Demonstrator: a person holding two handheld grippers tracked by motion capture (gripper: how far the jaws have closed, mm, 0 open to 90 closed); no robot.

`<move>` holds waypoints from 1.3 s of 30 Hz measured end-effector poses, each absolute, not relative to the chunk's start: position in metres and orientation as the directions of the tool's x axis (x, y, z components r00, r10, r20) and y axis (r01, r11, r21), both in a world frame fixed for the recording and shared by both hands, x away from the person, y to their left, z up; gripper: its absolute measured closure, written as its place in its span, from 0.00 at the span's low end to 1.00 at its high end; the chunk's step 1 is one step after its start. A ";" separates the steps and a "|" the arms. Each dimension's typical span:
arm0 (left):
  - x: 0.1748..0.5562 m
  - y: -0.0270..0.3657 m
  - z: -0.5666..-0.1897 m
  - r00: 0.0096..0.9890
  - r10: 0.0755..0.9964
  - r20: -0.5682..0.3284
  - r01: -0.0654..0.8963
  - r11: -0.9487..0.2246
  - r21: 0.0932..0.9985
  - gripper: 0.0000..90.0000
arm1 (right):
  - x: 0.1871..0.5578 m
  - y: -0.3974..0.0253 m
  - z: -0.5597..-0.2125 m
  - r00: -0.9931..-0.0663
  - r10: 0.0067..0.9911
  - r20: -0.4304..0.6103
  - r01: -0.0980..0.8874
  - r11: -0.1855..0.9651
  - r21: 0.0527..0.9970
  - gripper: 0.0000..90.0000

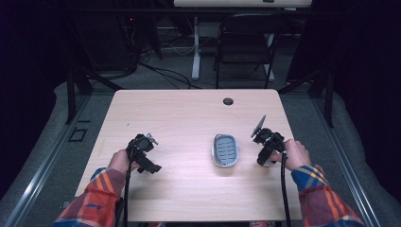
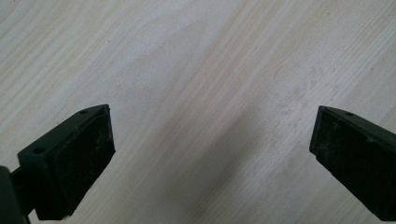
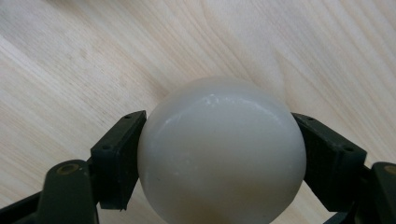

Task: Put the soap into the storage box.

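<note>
A smooth white ball sits between the two black jaws of my right gripper, which is shut on it just above the wooden table. In the high view the right gripper is at the table's right side, to the right of a grey oval soap dish, and a sliver of the white ball peeks out beneath it. My left gripper is open, its jaws wide apart with bare wood between them. It hovers at the left side of the table, seen from above as the left gripper.
A round cable hole lies near the table's far edge. Beyond the table stand a black folding chair and a white desk leg on the grey floor. Cables trail from both grippers toward the near edge.
</note>
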State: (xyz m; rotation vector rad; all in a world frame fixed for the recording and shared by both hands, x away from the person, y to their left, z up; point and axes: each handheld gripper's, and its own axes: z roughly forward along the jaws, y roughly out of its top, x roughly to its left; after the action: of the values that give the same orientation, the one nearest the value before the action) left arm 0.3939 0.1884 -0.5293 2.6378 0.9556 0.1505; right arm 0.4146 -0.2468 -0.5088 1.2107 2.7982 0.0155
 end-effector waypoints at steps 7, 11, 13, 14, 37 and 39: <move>0.394 0.189 -0.529 0.769 0.639 -0.014 0.605 -0.721 0.339 0.00 | 0.420 -0.235 -0.504 -0.691 0.718 -0.083 0.717 0.696 0.051 0.25; 0.394 0.189 -0.529 0.769 0.639 -0.015 0.605 -0.720 0.340 0.00 | 0.424 -0.228 -0.501 -0.704 0.704 -0.089 0.704 0.709 0.041 0.25; 0.394 0.189 -0.530 0.770 0.639 -0.012 0.604 -0.721 0.340 0.00 | 0.426 -0.225 -0.499 -0.712 0.696 -0.098 0.696 0.717 0.040 0.25; 0.394 0.189 -0.530 0.770 0.638 -0.012 0.603 -0.722 0.340 0.00 | 0.426 -0.223 -0.497 -0.711 0.697 -0.094 0.696 0.717 0.042 0.25; 0.394 0.189 -0.530 0.771 0.637 -0.015 0.603 -0.723 0.338 0.00 | 0.434 -0.197 -0.474 -0.741 0.659 -0.126 0.659 0.751 0.048 0.25; 0.394 0.189 -0.530 0.771 0.637 -0.016 0.603 -0.723 0.337 0.00 | 0.436 -0.195 -0.470 -0.752 0.645 -0.137 0.648 0.761 0.030 0.25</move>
State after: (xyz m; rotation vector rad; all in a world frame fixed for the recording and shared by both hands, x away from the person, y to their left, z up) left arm 0.3935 0.1886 -0.5298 2.6421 0.9539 0.1446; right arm 0.4355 -0.1947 -0.4705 1.0394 2.8161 -0.0290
